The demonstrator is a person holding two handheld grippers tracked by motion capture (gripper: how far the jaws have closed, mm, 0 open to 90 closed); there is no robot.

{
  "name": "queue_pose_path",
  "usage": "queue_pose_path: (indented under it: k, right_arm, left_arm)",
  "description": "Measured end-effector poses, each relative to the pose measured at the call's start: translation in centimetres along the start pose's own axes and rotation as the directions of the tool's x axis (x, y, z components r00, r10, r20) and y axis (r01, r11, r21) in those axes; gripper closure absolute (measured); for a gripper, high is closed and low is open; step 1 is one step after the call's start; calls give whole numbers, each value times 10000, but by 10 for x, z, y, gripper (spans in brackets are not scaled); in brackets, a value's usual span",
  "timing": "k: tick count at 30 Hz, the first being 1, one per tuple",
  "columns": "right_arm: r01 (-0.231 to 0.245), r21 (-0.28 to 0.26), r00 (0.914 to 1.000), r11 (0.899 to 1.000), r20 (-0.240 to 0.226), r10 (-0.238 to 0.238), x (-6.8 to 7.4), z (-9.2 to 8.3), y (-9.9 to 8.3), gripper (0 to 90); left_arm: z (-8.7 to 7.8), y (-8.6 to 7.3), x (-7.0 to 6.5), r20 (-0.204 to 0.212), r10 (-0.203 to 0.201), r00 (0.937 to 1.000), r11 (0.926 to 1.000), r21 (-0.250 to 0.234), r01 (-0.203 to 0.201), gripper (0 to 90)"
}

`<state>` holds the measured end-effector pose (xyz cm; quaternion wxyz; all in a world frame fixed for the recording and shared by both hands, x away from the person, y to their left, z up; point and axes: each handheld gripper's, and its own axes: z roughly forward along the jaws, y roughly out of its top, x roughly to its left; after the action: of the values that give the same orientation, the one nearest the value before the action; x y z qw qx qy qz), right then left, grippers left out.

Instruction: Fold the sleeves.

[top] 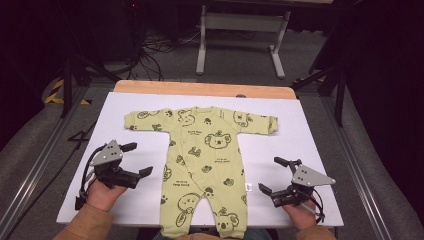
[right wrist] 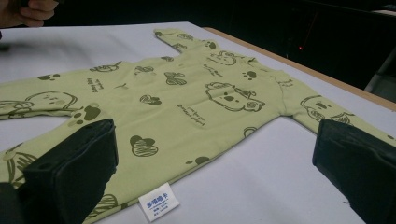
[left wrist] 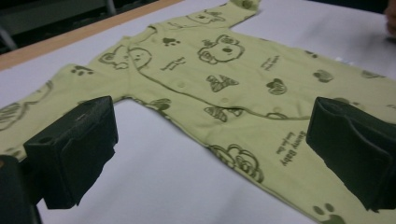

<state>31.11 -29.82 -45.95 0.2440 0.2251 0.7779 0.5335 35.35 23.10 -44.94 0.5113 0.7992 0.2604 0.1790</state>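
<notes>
A light green baby romper (top: 202, 160) printed with dark koalas and paws lies flat on the white table (top: 280, 125), sleeves spread toward the far edge, legs toward the person. My left gripper (top: 138, 160) rests left of the romper's body, jaws open and empty, aimed at the garment (left wrist: 224, 88). On the other side my right gripper (top: 272, 175) stands open too, with nothing between its jaws, just off the romper's right edge (right wrist: 187, 102). A small white label (right wrist: 159, 201) sticks out of the side seam near the right gripper.
A wooden strip (top: 200, 89) runs along the table's far edge. Beyond it stands a white metal frame (top: 240, 30) with cables on the floor. Bare white surface (top: 305, 135) lies to each side of the romper.
</notes>
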Motion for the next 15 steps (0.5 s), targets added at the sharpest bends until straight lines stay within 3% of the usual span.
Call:
queue_pose_path:
  k: [2, 6, 9, 11, 15]
  right_arm:
    - [-79, 55, 10000, 10000, -13, 79, -1, 0, 1, 8]
    - [-75, 101, 10000, 9999, -60, 76, -1, 0, 3, 9]
    - [-54, 102, 10000, 9999, -33, 54, -1, 0, 4, 10]
    - [26, 110, 10000, 9999, 82, -27, 0, -1, 4, 11]
    - [26, 56, 10000, 10000, 86, -26, 0, -2, 5, 15]
  left_arm:
    - [0, 4, 2, -172, 82, 9998, 9999, 77, -81, 23]
    - [1, 11, 11, 119, -73, 9999, 9998, 206, 71, 11]
    - [3, 14, 21, 35, -760, 9971, 9947, 699, 756, 6]
    - [2, 15, 26, -304, -764, 9966, 9941, 747, 785, 12]
    - [4, 17, 38, -168, -1050, 9943, 9916, 737, 1060, 11]
